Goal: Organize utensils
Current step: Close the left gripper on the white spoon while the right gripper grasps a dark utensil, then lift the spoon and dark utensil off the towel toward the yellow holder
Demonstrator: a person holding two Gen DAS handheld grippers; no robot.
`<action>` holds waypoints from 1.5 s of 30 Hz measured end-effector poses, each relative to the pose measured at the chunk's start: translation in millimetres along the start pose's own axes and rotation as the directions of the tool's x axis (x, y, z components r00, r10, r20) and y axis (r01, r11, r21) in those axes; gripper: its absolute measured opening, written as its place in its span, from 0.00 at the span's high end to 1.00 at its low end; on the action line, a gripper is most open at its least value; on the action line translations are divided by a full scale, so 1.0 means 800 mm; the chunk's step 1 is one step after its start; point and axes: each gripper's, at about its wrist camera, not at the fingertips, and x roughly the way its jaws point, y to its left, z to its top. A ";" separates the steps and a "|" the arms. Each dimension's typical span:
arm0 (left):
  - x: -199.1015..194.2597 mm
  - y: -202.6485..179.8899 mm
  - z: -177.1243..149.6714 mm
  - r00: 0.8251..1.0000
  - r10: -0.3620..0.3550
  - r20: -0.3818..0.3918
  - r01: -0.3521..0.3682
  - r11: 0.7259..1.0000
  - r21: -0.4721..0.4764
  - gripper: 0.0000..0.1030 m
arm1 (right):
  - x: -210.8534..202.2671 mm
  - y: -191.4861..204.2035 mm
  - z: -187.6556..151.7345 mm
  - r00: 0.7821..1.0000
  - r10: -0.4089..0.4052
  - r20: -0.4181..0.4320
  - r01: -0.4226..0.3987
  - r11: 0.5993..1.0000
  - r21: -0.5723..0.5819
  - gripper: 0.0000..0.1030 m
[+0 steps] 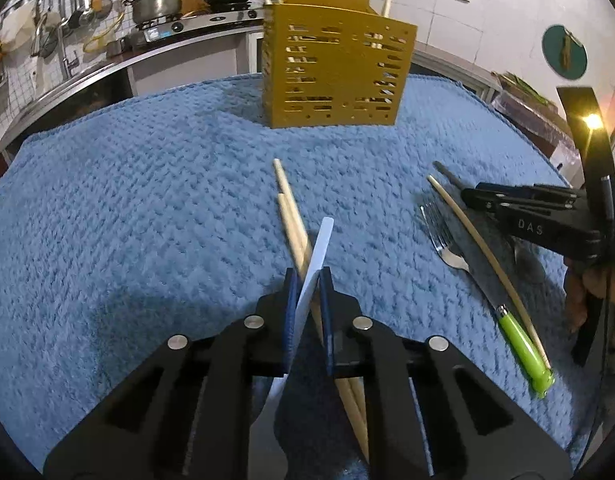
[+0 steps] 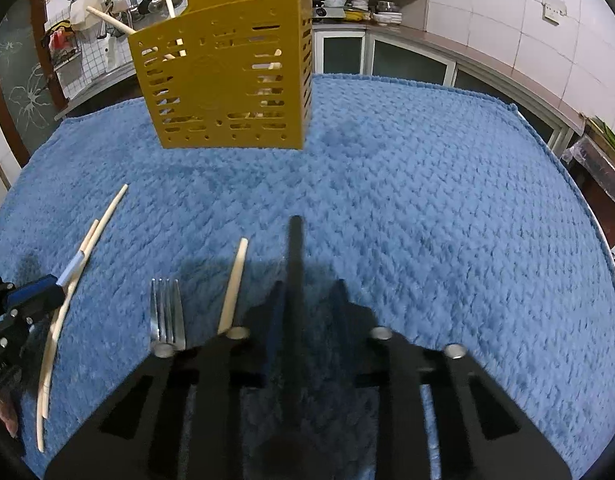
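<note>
Blue towel (image 1: 147,200), white utensil (image 1: 321,248) clamped in left claw (image 1: 307,276)

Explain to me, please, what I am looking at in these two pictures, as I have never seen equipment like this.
There is no robot here: a person holds a hand-operated gripper in each hand, and each carries a wide-angle camera looking along its two fingers. One picture is from the left gripper, the other from the right gripper. Both show a blue towel with a gold slotted holder that already has chopsticks in it. Lying loose are a fork, a green-handled knife, a single chopstick and a pair of chopsticks. The left one is closed on a white handle, the right on a dark handle.
</note>
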 end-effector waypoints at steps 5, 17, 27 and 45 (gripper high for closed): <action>0.002 0.016 0.005 1.000 0.012 0.004 -0.012 0.998 -0.054 0.92 | 0.000 -0.005 0.003 1.000 0.005 -0.010 -0.005 1.000 0.022 0.91; 0.036 0.058 0.037 0.995 0.047 -0.085 -0.062 0.981 -0.181 0.95 | 0.015 -0.009 0.028 0.996 0.015 -0.090 -0.010 0.998 0.057 0.91; 0.066 0.064 0.075 0.978 0.029 -0.208 -0.074 0.975 -0.209 0.95 | 0.033 -0.010 0.057 0.983 0.023 -0.180 -0.011 0.998 0.067 0.91; 0.003 0.063 0.105 0.999 0.021 0.026 -0.014 0.974 -0.227 0.95 | -0.036 -0.040 0.078 0.991 0.127 0.034 -0.131 0.981 0.145 0.91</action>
